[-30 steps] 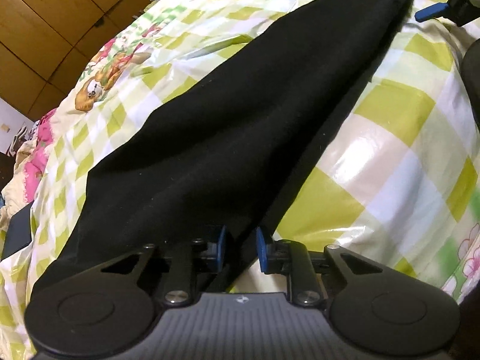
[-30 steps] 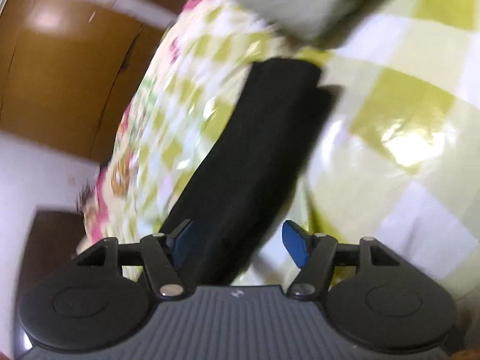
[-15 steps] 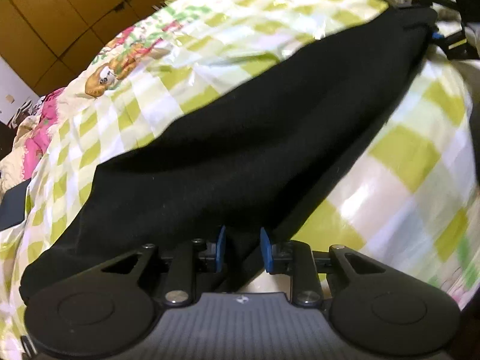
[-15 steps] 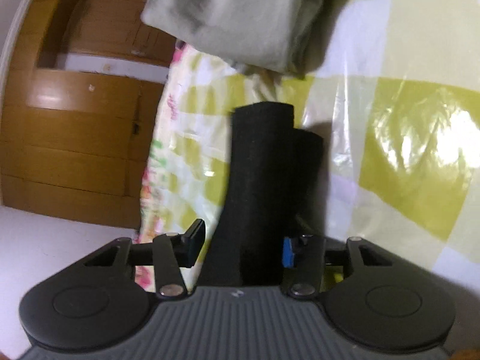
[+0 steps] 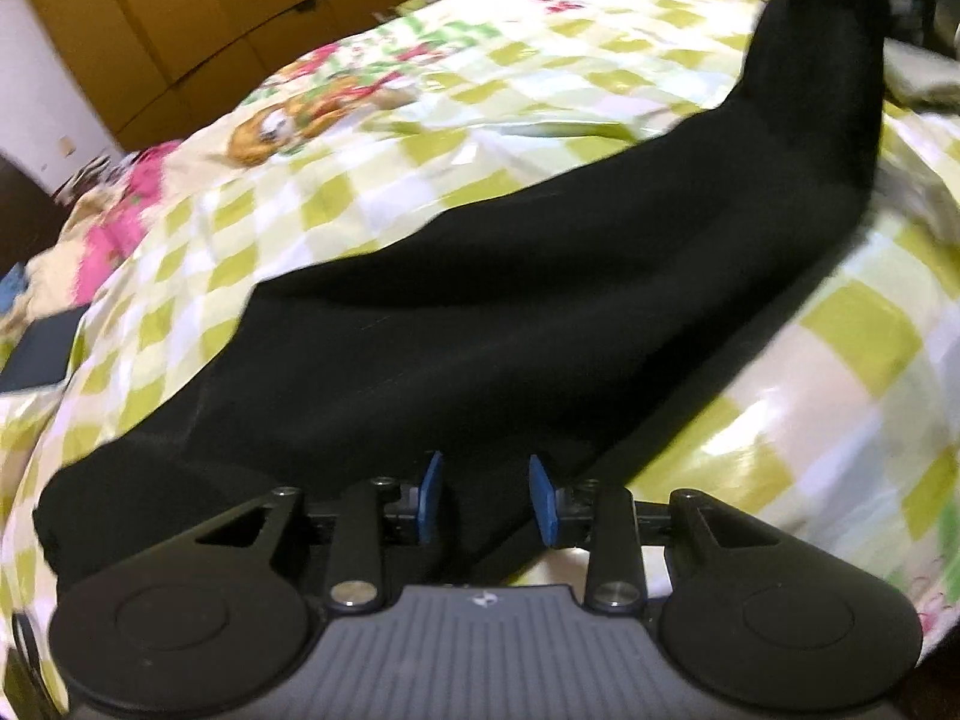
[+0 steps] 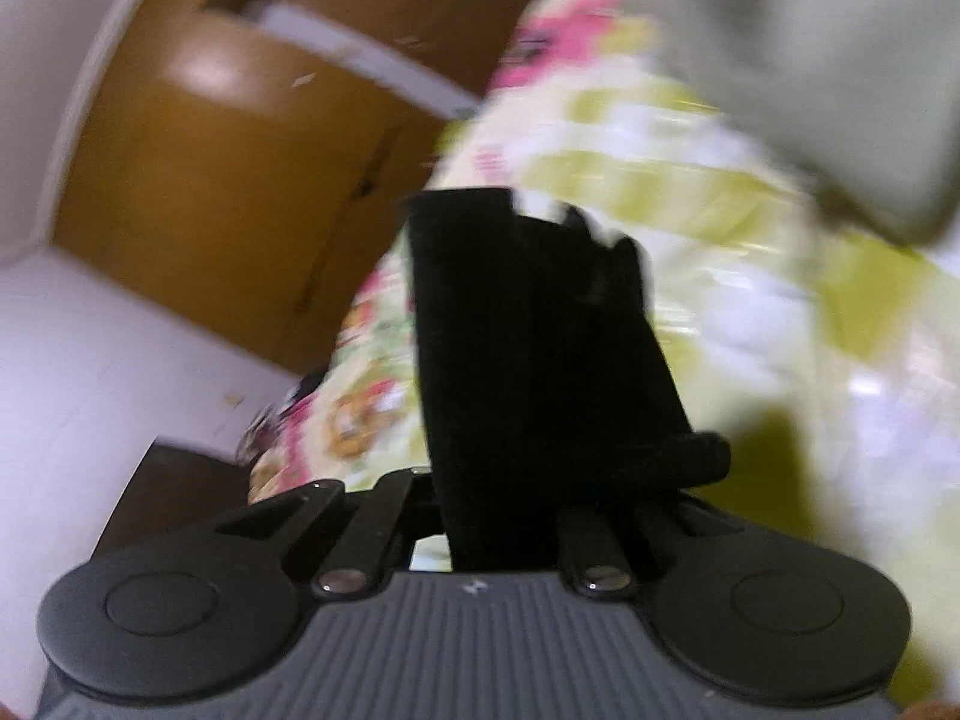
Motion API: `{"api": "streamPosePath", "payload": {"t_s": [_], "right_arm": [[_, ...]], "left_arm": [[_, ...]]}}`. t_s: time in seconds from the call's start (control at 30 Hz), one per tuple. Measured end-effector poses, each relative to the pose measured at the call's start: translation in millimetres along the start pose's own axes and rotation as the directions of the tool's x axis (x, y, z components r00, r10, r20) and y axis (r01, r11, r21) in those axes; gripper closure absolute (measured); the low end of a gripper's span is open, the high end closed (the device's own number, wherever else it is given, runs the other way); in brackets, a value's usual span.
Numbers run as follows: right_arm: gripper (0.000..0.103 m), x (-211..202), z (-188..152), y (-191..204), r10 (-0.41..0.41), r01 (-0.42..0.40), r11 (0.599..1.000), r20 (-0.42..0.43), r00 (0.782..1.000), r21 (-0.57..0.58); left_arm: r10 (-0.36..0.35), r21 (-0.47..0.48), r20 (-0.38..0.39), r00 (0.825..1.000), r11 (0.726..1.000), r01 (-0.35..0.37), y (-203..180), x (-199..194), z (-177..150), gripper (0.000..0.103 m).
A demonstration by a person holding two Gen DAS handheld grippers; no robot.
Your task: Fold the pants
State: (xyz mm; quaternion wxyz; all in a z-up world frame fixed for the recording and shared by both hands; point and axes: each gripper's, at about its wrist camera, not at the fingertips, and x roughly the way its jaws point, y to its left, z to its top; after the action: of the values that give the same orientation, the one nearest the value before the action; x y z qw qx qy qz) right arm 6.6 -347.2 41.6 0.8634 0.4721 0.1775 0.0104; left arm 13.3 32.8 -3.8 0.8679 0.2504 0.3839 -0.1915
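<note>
My left claw (image 5: 485,498) sits low over the near end of the black pants (image 5: 540,312). Its jaws are opening; the blue pads (image 5: 429,495) stand apart with a fold of the black cloth between them. I cannot tell whether either pad presses on that cloth.

The pants lie lengthwise across the bed (image 5: 840,396), which carries a glossy green-and-white checked cover with pink and orange cartoon prints. The wide end spreads beside my left claw; the narrow end rises off the cover at the far right corner of the left view, where dark hardware meets it.

My right claw (image 6: 498,516) is closing, its jaws drawn together on the narrow end of the pants (image 6: 528,348). The cloth stands up from between the jaws, clear of the cover, and hides the pads. The right view is blurred.

A pale grey-green cloth (image 6: 828,60) lies on the bed beyond my right claw. Brown wooden cabinets (image 5: 180,30) stand past the bed's far edge.
</note>
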Motion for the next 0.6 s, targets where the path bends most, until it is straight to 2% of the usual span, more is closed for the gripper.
{"api": "streamPosePath", "payload": {"t_s": [0.1,0.2,0.3,0.4,0.5,0.6], "right_arm": [[0.094,26,-19,77,0.085,-0.097,0.978,-0.075,0.994,-0.186],[0.094,66,-59,149,0.175,-0.237,0.923,-0.217,0.960,-0.305],[0.094,112,-121,211,0.206,-0.351,0.847,-0.362,0.909,-0.399],[0.094,157,-193,250,0.202,-0.448,0.789,-0.511,0.836,-0.421],[0.094,198,-270,277,0.148,-0.510,0.728,-0.621,0.770,-0.458],[0.095,217,-334,291,0.092,-0.554,0.660,-0.678,0.729,-0.507]], "left_arm": [[0.025,-0.067,0.023,0.999,0.997,-0.023,22,-6,-13,0.055],[0.057,-0.143,0.034,0.998,0.988,-0.052,49,-13,-32,0.050],[0.090,-0.223,0.026,0.996,0.971,-0.082,77,-18,-54,0.050],[0.111,-0.284,0.012,0.994,0.953,-0.103,100,-23,-76,0.050],[0.126,-0.327,-0.002,0.992,0.938,-0.119,117,-30,-97,0.050],[0.140,-0.357,-0.015,0.990,0.924,-0.136,127,-36,-114,0.049]]}}
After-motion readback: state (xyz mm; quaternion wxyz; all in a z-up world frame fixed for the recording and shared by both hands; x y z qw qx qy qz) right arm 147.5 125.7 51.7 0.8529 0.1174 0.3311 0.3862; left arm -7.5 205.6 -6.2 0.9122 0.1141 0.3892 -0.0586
